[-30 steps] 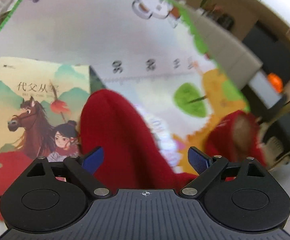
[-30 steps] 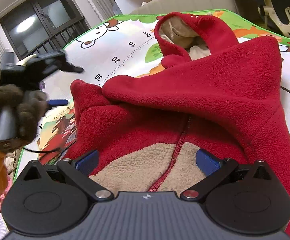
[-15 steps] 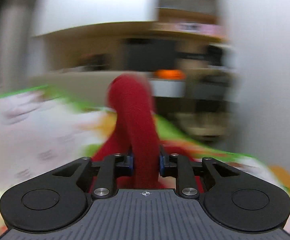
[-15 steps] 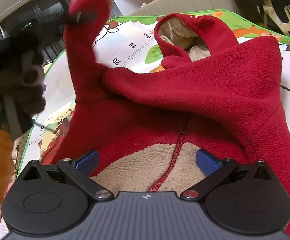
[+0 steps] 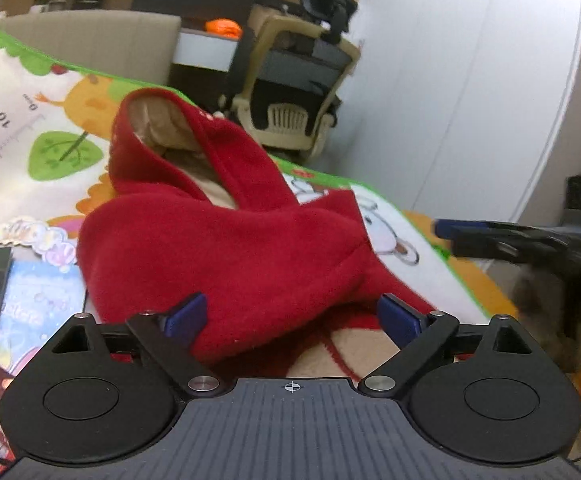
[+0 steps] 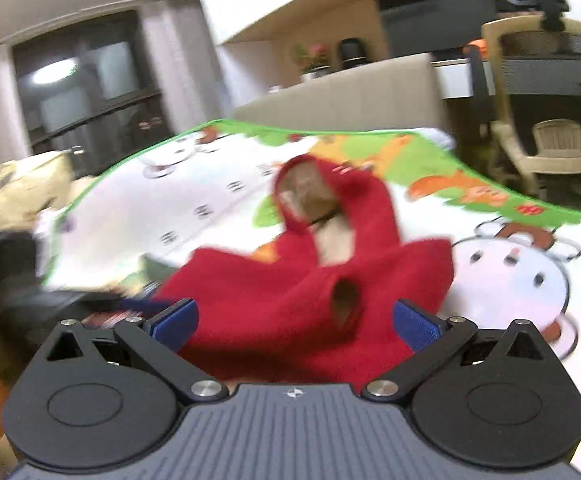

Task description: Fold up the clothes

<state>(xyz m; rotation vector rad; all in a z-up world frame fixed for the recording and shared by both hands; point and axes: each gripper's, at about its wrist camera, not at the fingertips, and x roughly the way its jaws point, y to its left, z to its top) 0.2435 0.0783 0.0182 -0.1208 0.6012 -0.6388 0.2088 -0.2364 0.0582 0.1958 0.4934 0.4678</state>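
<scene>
Play mat [image 5: 6, 92] is showing a printed ruler scale; only the number "10" [image 5: 1, 117] is reading clearly, sideways, with a small "0mm"-like mark [image 5: 30, 101] beside it, too blurred to confirm. Booklet [image 5: 38, 300] lettering is smearing, unreadable.

A home living room: a cartoon-printed play mat [image 6: 510, 272] with a green edge covers the floor, children's picture books [image 5: 30, 304] lie on it, and behind stand a beige sofa [image 6: 354, 92], curtained windows [image 6: 90, 80] and a desk chair [image 5: 298, 76].

cartoon play mat [image 6: 506, 276], office chair [image 5: 294, 92], picture book [image 5: 34, 308]
</scene>
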